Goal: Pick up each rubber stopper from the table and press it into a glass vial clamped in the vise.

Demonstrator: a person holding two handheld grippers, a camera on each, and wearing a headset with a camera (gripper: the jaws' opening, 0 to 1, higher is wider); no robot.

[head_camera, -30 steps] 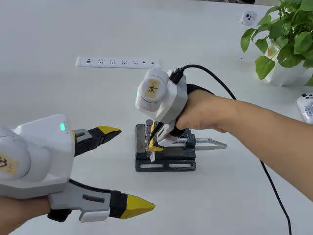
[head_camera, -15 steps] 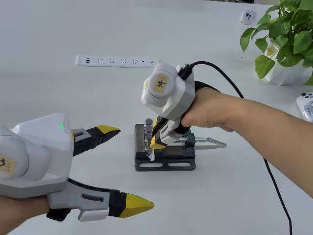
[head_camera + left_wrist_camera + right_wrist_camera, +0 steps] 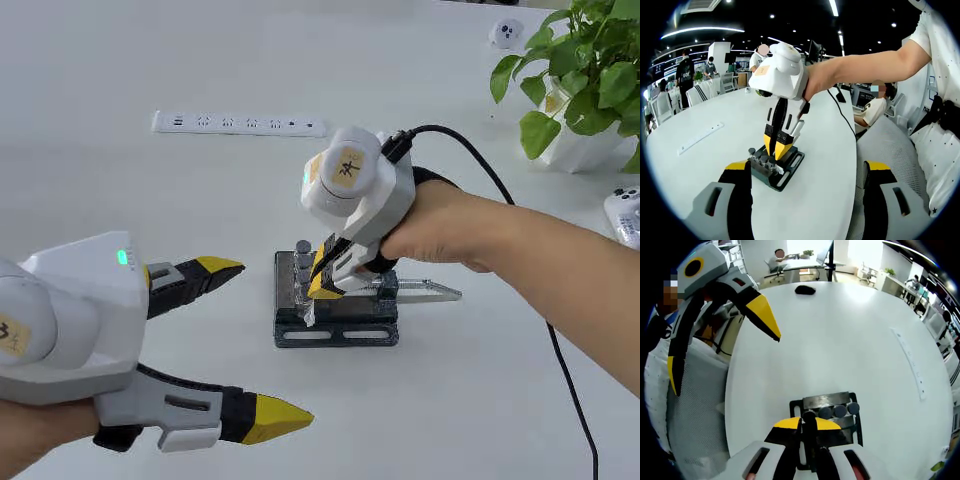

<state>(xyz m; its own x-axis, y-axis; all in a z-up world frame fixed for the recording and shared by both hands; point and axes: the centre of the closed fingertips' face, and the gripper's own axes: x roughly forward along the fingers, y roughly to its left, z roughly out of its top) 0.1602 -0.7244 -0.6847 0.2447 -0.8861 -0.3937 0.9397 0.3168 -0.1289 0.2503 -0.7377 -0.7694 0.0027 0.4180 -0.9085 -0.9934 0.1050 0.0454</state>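
Observation:
A small black vise (image 3: 340, 325) stands mid-table and clamps a row of glass vials (image 3: 303, 262) capped with grey rubber stoppers (image 3: 840, 411). My right gripper (image 3: 322, 288) points down at the near end of that row, its yellow tips together just over the nearest stopper (image 3: 810, 416); nothing shows held between them. The left gripper view shows the right gripper (image 3: 775, 149) hovering above the vials (image 3: 762, 159). My left gripper (image 3: 248, 342) is wide open and holds nothing, low at the left and well short of the vise (image 3: 785, 172).
A white power strip (image 3: 240, 125) lies at the back of the table. A potted plant (image 3: 585, 80) and a white controller (image 3: 628, 215) sit at the right edge. A black cable (image 3: 480, 190) trails from the right gripper. The vise handle (image 3: 430, 292) sticks out rightward.
My right gripper has lifted a little up and to the right, away from the vial tops. The left gripper has stayed where it was, still open.

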